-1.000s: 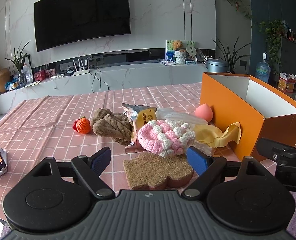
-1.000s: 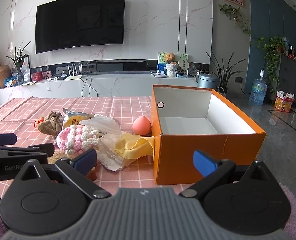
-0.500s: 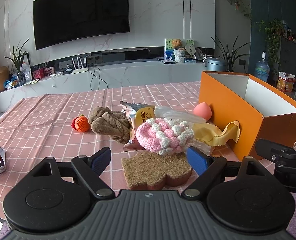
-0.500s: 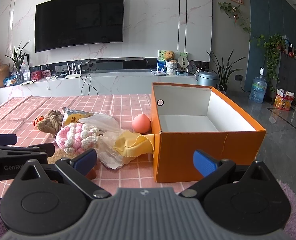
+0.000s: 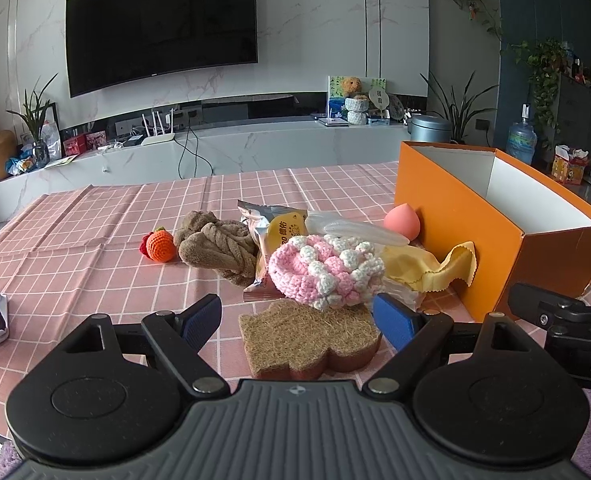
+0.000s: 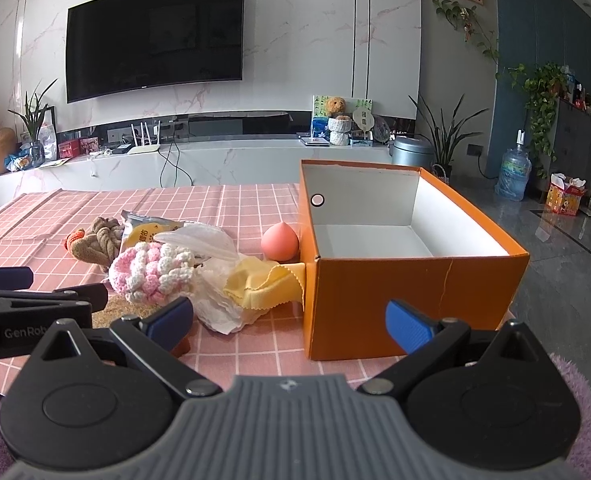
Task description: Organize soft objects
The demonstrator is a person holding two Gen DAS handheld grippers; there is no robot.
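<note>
Currently the left gripper (image 5: 297, 318) is spread wide, holding nothing, level just above the tablecloth (image 5: 95, 240); "GenRob" reads on its side in the right view. Between and just ahead of its fingertips lies a brown toast-shaped sponge (image 5: 309, 336). Touching beyond: pink-white crochet piece (image 5: 323, 276), snack packet (image 5: 275, 236) with yellow printed label, characters unclear. Further left: brown plush knot (image 5: 215, 248), orange crochet fruit (image 5: 159, 246). Right gripper (image 6: 289, 322) likewise unclenched, empty, fronting the orange box (image 6: 379, 296), which holds nothing visible. Yellow cloth (image 6: 263, 286) and peach sponge (image 6: 279, 242) sit against the box's left wall.
</note>
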